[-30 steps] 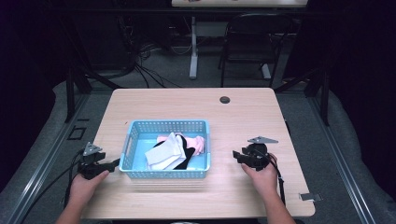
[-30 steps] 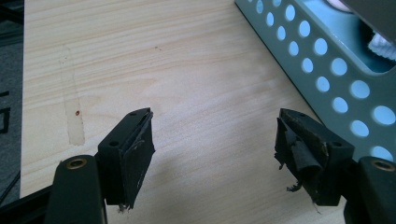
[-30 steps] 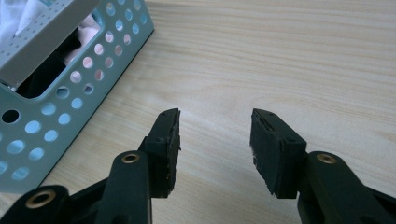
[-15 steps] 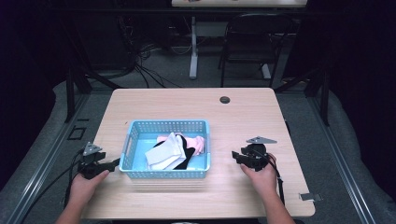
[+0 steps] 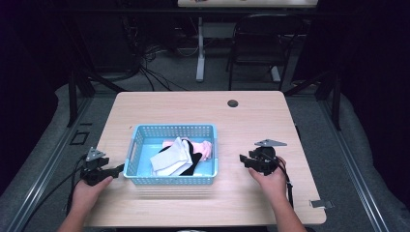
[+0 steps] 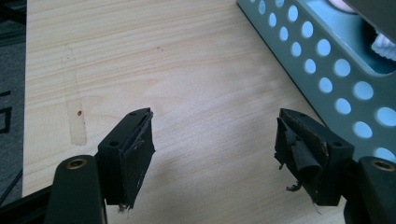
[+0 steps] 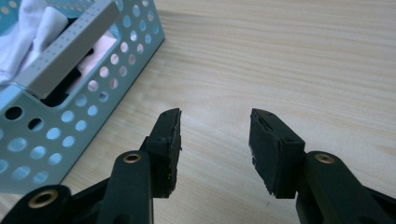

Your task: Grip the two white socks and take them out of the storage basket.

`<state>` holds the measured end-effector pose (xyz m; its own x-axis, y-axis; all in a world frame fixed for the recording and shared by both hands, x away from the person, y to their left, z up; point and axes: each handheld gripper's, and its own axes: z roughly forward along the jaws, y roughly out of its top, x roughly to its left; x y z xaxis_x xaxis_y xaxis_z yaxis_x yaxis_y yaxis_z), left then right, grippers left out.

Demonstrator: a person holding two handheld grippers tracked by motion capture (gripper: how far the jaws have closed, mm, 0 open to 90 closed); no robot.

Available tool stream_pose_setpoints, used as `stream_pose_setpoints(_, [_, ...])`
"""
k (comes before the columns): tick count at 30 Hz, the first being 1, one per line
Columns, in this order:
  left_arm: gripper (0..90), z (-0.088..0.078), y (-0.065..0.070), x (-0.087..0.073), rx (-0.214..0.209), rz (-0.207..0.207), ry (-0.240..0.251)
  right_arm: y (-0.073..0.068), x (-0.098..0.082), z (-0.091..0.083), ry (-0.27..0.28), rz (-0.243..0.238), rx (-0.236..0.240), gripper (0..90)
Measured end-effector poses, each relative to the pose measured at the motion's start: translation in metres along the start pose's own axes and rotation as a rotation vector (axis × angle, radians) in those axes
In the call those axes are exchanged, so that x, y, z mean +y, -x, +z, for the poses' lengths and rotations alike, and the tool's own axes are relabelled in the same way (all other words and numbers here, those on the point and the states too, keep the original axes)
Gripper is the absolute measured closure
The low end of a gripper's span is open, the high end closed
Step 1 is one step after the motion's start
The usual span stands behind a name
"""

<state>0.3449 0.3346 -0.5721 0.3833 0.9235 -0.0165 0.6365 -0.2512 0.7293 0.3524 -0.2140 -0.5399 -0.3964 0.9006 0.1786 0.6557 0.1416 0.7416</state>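
Note:
A light blue perforated basket (image 5: 170, 179) sits near the front middle of the wooden table (image 5: 203, 108). Inside it lie white cloth (image 5: 170, 157), a pink piece (image 5: 204, 147) and something black (image 5: 192, 160). My left gripper (image 5: 116, 170) rests on the table just left of the basket, open and empty; the basket wall (image 6: 327, 70) is at the right in the left gripper view, beyond my left gripper (image 6: 215, 140). My right gripper (image 5: 243, 160) rests right of the basket, open and empty; in the right gripper view the basket corner (image 7: 70, 88) is at left of my right gripper (image 7: 215, 135).
A small dark round disc (image 5: 233, 103) lies near the table's far edge. A black chair (image 5: 256, 43) and a table leg with cables stand on the floor beyond. A piece of tape (image 5: 320, 203) sticks out at the table's front right corner.

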Motion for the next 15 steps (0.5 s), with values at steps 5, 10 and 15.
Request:
stream_pose_setpoints(5, [27.8,-0.001,0.000,-0.001,0.004,-0.002,-0.001,-0.006,0.004,-0.004,0.008,-0.013,0.015,54.1])
stream_pose_setpoints(10, [27.8,0.001,0.000,-0.001,0.010,-0.007,-0.006,-0.010,0.010,-0.007,0.005,-0.031,0.019,55.0])
stream_pose_setpoints(15, [27.8,0.003,0.001,0.001,0.006,0.001,-0.008,-0.015,0.021,-0.010,0.009,-0.018,0.050,56.3])
